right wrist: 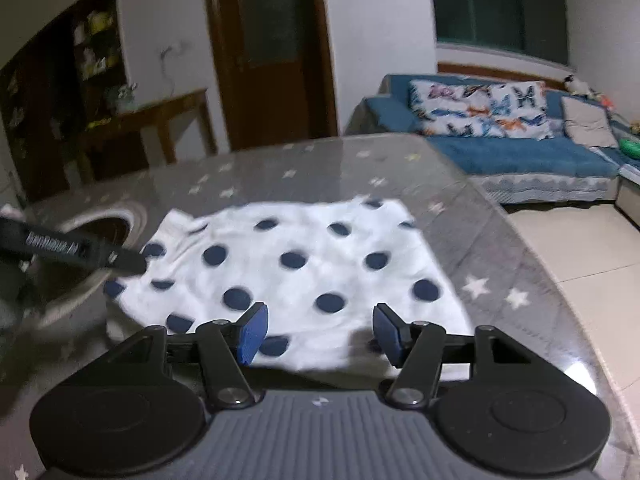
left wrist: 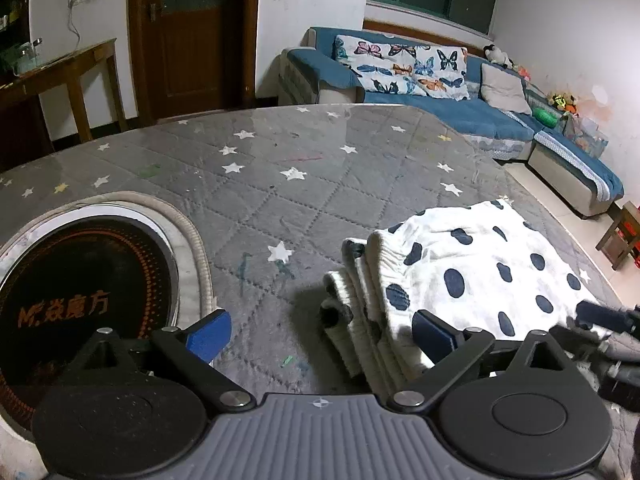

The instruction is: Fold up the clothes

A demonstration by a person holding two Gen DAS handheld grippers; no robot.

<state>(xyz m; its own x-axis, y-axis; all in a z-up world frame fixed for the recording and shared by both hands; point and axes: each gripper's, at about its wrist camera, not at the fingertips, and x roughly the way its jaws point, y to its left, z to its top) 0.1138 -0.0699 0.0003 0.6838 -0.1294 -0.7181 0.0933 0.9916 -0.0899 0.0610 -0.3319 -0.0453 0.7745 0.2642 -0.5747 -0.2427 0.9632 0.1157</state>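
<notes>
A folded white garment with dark blue dots [left wrist: 472,264] is laid on the grey star-print table cover [left wrist: 260,184], toward the right side of the table in the left wrist view. Its stacked folded edges, with ribbed hems, are turned toward the left gripper. In the right wrist view the same garment [right wrist: 304,264] is seen flat and roughly rectangular, in the middle of the table.

The left gripper [left wrist: 322,336] is held just above the table at the garment's near-left corner. Its blue pads are spread wide; the left pad [left wrist: 210,338] is over bare cover, the right pad [left wrist: 434,338] is over the garment's edge. Nothing is pinched.

The right gripper [right wrist: 320,334] is held over the garment's near edge, pads parted, cloth seen below the gap but not pressed by either pad. Whether the pads touch the fabric cannot be told; the view is blurred.

The left gripper's black finger [right wrist: 80,254] is seen at the garment's left edge in the right wrist view.

A round induction cooker [left wrist: 80,292] is set into the table, left of the garment. A blue sofa [left wrist: 460,112] with a butterfly-print blanket [left wrist: 404,68] is seen behind the table, along with a brown door [left wrist: 188,36] and a wooden side table [left wrist: 72,68].
</notes>
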